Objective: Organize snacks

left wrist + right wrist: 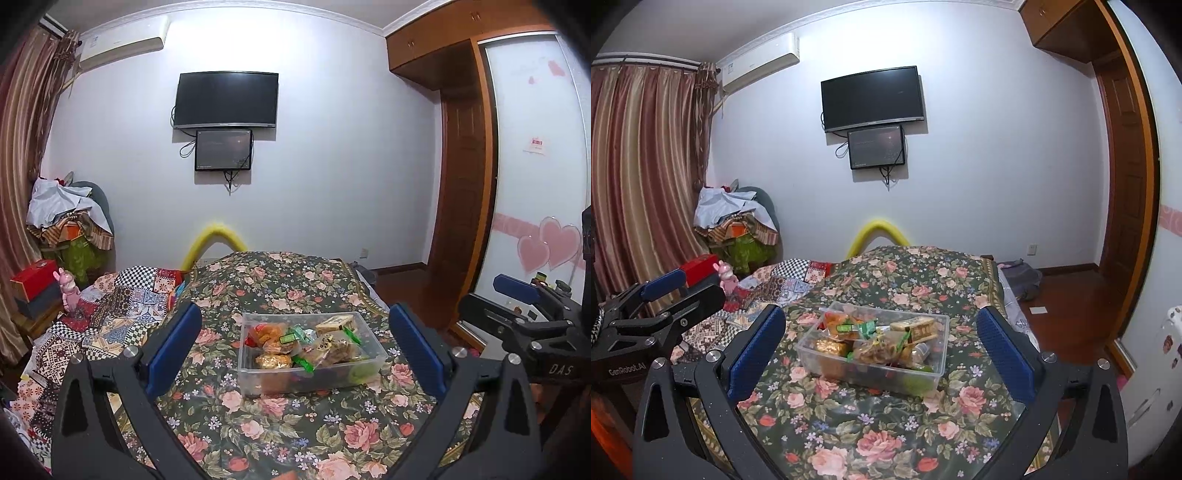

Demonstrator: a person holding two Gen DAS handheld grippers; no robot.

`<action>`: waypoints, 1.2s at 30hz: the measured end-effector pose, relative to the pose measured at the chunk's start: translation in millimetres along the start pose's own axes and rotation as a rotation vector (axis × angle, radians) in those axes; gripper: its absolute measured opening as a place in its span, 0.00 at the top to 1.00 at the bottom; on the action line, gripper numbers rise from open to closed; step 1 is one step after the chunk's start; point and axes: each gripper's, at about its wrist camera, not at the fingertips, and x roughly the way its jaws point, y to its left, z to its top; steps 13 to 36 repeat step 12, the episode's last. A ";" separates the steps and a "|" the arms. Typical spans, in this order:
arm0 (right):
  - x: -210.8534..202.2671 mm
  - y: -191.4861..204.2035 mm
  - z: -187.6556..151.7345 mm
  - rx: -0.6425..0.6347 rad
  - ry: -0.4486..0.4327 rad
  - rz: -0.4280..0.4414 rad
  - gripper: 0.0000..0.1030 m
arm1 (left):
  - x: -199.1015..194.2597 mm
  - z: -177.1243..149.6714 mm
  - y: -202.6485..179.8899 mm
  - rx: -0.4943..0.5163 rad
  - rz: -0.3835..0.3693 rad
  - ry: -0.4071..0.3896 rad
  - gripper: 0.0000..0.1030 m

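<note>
Both claws, left gripper (295,347) and right gripper (881,343), hang spread and empty; approach the bin (373,363) at frame centre squarely, taking one snack (274,361).

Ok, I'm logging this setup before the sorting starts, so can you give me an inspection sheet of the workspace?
Surface: floral cloth covering the surface, flat around the bin.
Job's things: clear plastic bin holding wrapped snacks; none seen outside it.
Clutter: pile of cloth and bags by the curtain, red box, pink toy.
Grippers: left gripper and right gripper both open, empty, short of the bin.
Cables: wires hanging below the two wall screens.
Surroundings: bedroom, air conditioner, wooden wardrobe.
</note>
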 end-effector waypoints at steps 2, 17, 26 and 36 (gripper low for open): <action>0.3 -0.4 0.3 0.002 0.001 0.000 0.00 | 0.3 -0.8 0.4 -0.005 0.005 0.001 0.00; 2.6 -3.0 -0.7 0.011 0.008 -0.002 0.00 | 4.7 -4.5 2.1 -0.014 0.004 0.020 0.00; 2.6 -3.0 -0.7 0.011 0.008 -0.002 0.00 | 4.7 -4.5 2.1 -0.014 0.004 0.020 0.00; 2.6 -3.0 -0.7 0.011 0.008 -0.002 0.00 | 4.7 -4.5 2.1 -0.014 0.004 0.020 0.00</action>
